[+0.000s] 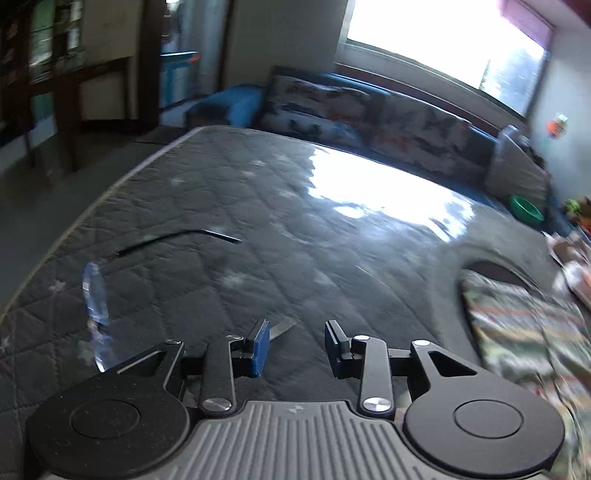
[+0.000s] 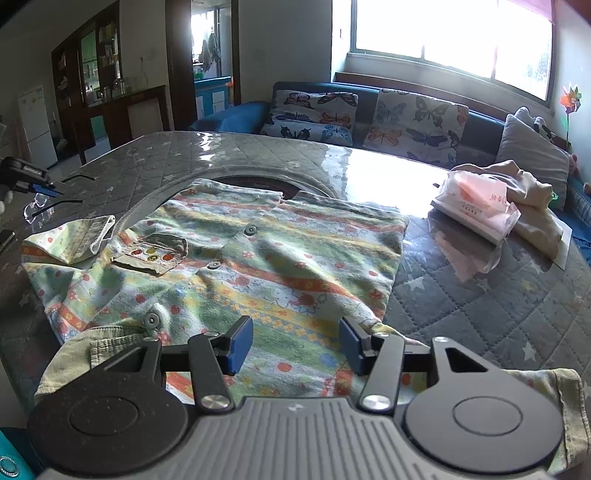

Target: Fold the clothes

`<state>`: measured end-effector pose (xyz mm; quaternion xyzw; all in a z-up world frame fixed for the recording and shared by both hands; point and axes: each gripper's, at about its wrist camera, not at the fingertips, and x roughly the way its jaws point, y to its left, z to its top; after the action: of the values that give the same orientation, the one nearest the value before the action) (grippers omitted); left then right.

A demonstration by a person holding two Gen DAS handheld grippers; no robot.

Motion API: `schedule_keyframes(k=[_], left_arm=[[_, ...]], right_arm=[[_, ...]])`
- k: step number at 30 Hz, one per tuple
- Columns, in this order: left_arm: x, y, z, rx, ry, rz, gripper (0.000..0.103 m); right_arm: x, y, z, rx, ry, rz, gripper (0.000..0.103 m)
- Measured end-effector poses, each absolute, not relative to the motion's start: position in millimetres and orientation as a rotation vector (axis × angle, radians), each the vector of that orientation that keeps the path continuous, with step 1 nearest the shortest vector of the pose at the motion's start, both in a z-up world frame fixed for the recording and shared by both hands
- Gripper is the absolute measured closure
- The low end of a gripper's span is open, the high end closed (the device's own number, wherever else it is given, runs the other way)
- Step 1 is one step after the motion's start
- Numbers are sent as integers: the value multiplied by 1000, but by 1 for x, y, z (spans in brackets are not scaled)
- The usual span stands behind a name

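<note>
The table [image 2: 461,295] is shiny, so the shirt [image 2: 229,266] may slide. Your left gripper [image 1: 295,347] and right gripper [image 2: 295,345] gape open, empty, near glasses [image 2: 37,206].

Pastel striped cartoon-print shirt [image 2: 236,266], grey star-quilted table cover [image 2: 480,295], butterfly-print cushions [image 2: 413,122]

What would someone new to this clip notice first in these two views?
The colourful patterned child's shirt lies spread front-up on the quilted grey table cover, filling the middle of the right wrist view, with the open right claw hovering over its near hem. Behind it, glare from the window washes out the tabletop, and butterfly cushions line the blue sofa. In the blurred left wrist view the open left claw hangs over bare cover beside a pair of glasses.
</note>
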<state>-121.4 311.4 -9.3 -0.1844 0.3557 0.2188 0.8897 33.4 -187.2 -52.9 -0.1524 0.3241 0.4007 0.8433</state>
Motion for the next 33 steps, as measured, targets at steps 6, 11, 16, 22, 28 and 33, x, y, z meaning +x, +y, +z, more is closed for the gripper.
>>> schedule_keyframes(k=[6, 11, 16, 22, 28, 33], left_arm=[[-112, 311, -28, -396, 816, 433, 67], [-102, 330, -32, -395, 831, 493, 67], [-93, 342, -34, -378, 835, 550, 65], [-93, 312, -25, -370, 824, 466, 63], [-92, 246, -13, -313, 822, 305, 59], [-88, 191, -9, -244, 816, 162, 57]], right_arm=[[31, -185, -54, -310, 680, 858, 50], [28, -187, -53, -309, 669, 854, 47], [29, -192, -53, -300, 673, 837, 47], [31, -192, -53, -300, 673, 832, 46], [36, -183, -59, -309, 682, 836, 43], [36, -177, -65, -307, 695, 839, 39]])
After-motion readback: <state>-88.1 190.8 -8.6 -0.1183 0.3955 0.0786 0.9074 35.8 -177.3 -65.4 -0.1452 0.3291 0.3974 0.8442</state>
